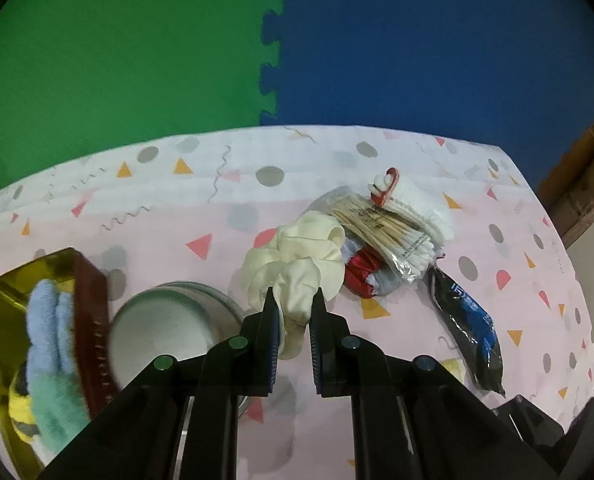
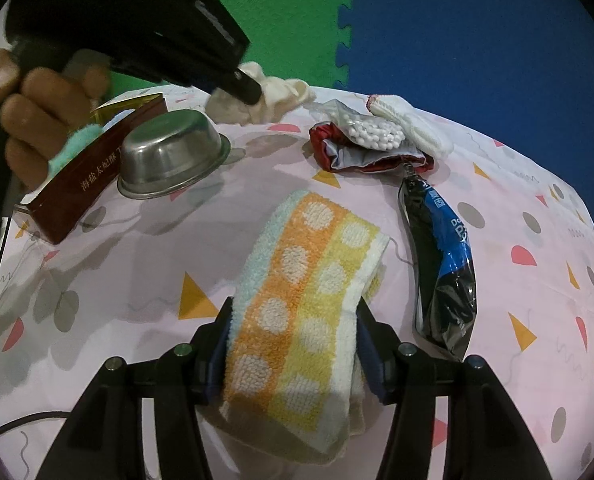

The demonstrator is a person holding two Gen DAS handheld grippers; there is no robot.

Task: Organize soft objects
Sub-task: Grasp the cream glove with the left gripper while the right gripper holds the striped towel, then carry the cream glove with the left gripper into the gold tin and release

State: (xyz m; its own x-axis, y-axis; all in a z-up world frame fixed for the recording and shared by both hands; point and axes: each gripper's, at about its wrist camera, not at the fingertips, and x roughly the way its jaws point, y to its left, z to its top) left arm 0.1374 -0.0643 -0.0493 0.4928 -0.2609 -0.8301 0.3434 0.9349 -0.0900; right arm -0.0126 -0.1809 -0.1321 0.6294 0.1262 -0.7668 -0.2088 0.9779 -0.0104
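My left gripper (image 1: 293,300) is shut on a cream scrunchie (image 1: 297,264) and holds it above the table; it also shows in the right wrist view (image 2: 277,94). My right gripper (image 2: 293,312) is shut on a folded orange, yellow and blue dotted towel (image 2: 305,308). A gold-lined brown box (image 1: 93,320) at the left holds a light blue cloth (image 1: 51,320), a teal fuzzy cloth (image 1: 57,404) and a yellow item (image 1: 19,412). A red and grey pouch (image 2: 361,156) and a white knit glove (image 2: 413,124) lie at the back.
An upturned steel bowl (image 2: 169,152) stands beside the box (image 2: 93,184). A bag of cotton swabs (image 1: 389,232) lies on the pouch. A black and blue packet (image 2: 445,272) lies to the right. The pink patterned tablecloth (image 2: 137,264) covers the table.
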